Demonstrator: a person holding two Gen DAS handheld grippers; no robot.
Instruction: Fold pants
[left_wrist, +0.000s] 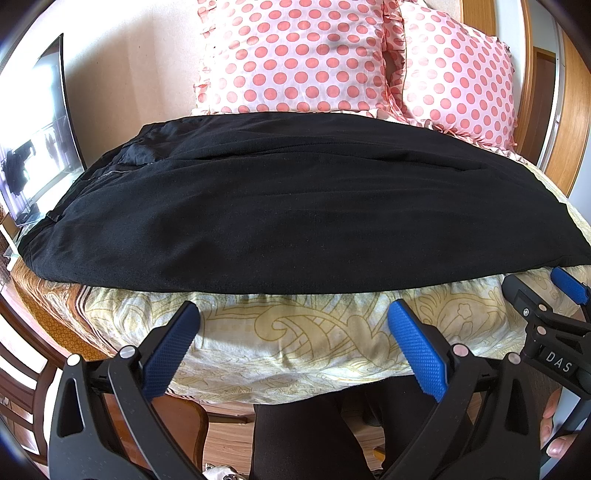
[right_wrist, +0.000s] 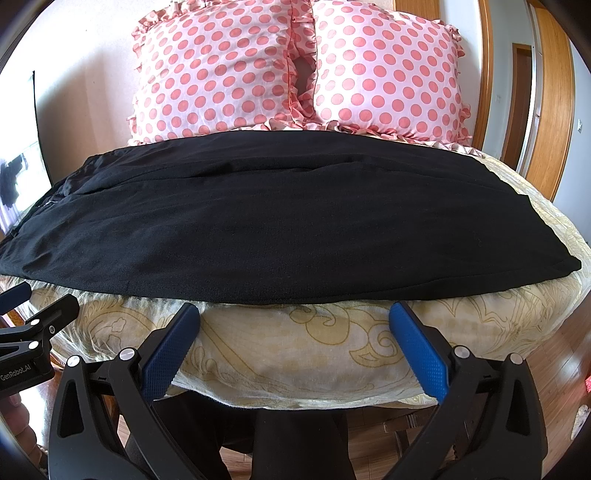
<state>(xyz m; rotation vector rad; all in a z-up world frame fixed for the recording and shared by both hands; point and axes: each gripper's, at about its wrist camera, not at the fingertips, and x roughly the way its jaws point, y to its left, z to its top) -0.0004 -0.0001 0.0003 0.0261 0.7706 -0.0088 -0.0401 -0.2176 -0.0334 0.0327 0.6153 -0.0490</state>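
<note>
Long black soft-knit pants (left_wrist: 295, 206) lie flat across cream patterned bed cover (left_wrist: 295, 332); limp, light, likely slippery; left gripper (left_wrist: 295, 310) and right gripper (right_wrist: 295, 312) both spread wide, empty; pinch hem and waistband ends.

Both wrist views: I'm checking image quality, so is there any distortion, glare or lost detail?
Left wrist: fisheye bends the bed edge; the window is blown out. Right wrist: same bowing; the black pants are evenly lit with faint folds showing, and the polka-dot pillows stay sharp.
</note>
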